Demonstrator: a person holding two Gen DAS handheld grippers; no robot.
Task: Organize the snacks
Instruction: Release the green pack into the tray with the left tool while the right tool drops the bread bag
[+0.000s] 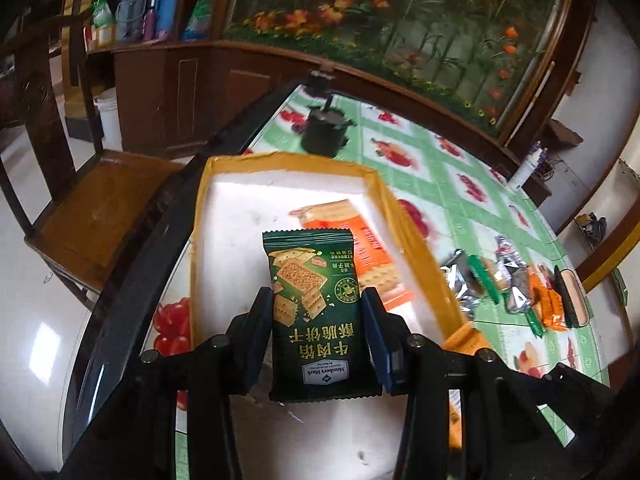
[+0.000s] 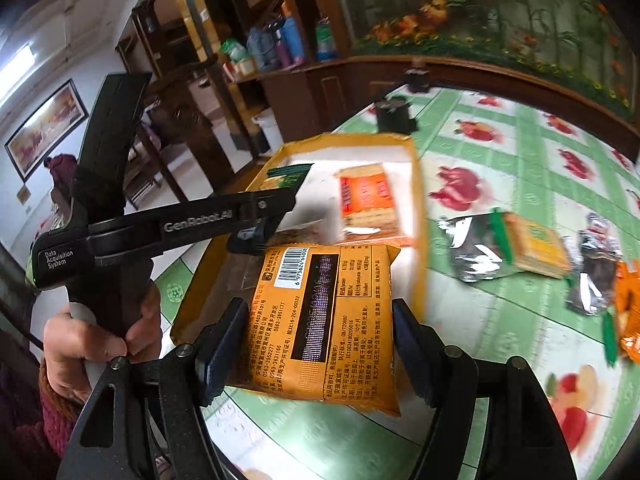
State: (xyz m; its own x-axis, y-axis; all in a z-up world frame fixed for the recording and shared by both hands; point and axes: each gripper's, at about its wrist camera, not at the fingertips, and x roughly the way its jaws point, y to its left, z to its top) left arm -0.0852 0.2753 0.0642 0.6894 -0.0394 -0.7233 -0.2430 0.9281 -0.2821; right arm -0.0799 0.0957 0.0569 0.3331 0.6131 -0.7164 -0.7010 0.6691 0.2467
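Both packets are being carried to the box at the tabletop's left edge. The left tool clamps a green cracker packet over it; the right tool clamps an orange packet at its near rim. Next: release inside, beside 1 orange packet.

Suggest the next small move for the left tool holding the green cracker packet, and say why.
Probably lower and release. The left tool grips the green cracker packet above the white floor of the yellow-rimmed box, beside the orange packet already inside, with bare floor below it.
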